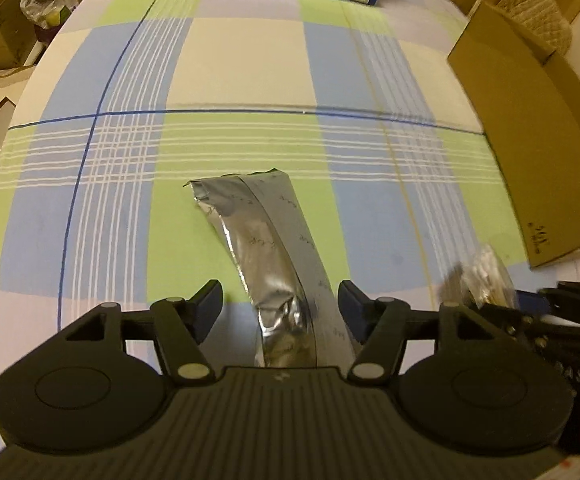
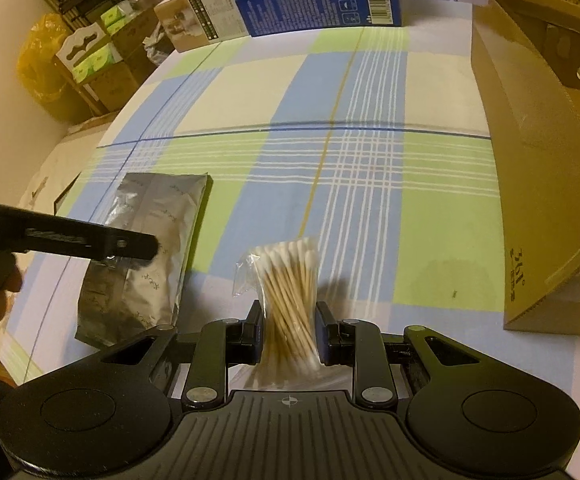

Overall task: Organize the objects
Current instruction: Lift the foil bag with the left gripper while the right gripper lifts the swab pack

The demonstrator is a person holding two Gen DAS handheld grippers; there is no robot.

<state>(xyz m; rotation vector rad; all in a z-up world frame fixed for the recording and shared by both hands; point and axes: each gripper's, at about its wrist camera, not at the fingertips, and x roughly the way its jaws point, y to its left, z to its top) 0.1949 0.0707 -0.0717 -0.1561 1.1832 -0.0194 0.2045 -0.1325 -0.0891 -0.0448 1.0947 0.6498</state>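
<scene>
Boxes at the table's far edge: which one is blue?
The blue box bearing a barcode, standing right of the beige box; the other is pale beige.

Open checked cloth ahead; cardboard box blocks the right.

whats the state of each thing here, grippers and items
left hand-held gripper: open, straddling the pouch, not gripping
silver foil pouch: lying flat on the checked cloth, crumpled, looks sealed
right hand-held gripper: shut on the cotton swab bag
cotton swab bag: held between the fingers, clear wrap, swabs bundled
cardboard box: flap up, looks open
</scene>
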